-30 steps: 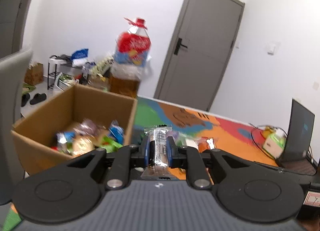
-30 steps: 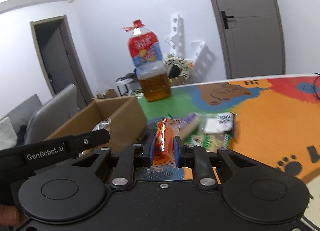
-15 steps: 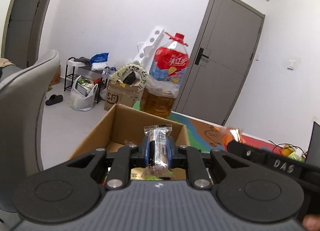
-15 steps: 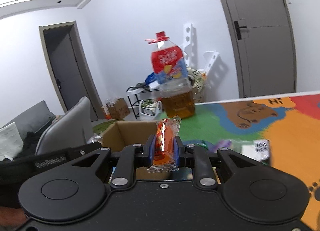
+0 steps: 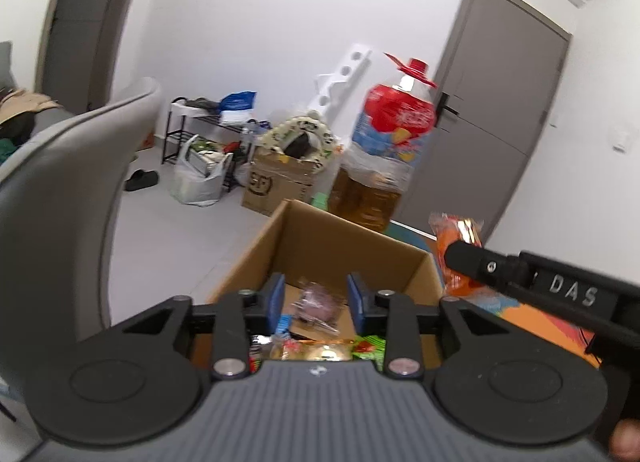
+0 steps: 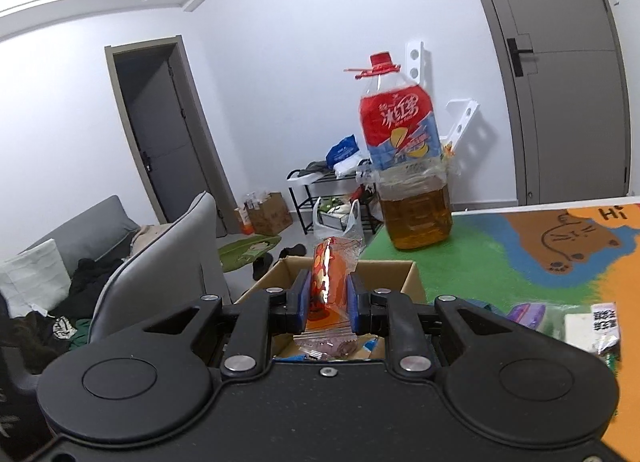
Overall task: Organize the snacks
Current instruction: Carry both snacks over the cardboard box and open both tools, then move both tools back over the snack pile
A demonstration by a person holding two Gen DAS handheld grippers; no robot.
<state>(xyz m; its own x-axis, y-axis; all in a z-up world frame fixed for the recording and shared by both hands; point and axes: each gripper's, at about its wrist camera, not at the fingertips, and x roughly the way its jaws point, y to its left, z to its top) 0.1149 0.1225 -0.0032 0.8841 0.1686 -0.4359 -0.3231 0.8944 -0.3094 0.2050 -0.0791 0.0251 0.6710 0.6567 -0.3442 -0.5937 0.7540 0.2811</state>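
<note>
An open cardboard box with several wrapped snacks inside sits at the table's left edge; it also shows in the right wrist view. My left gripper is open and empty above the box. My right gripper is shut on an orange snack packet and holds it upright over the box. That packet also shows in the left wrist view, beside the box's right wall, with the right gripper's finger across it.
A large bottle of amber drink stands on the colourful mat behind the box. More snacks lie on the mat at right. A grey chair stands left of the box.
My left gripper has opened and the clear-wrapped bar it held is gone from its jaws. My right gripper has moved left with the orange packet, over the box.
</note>
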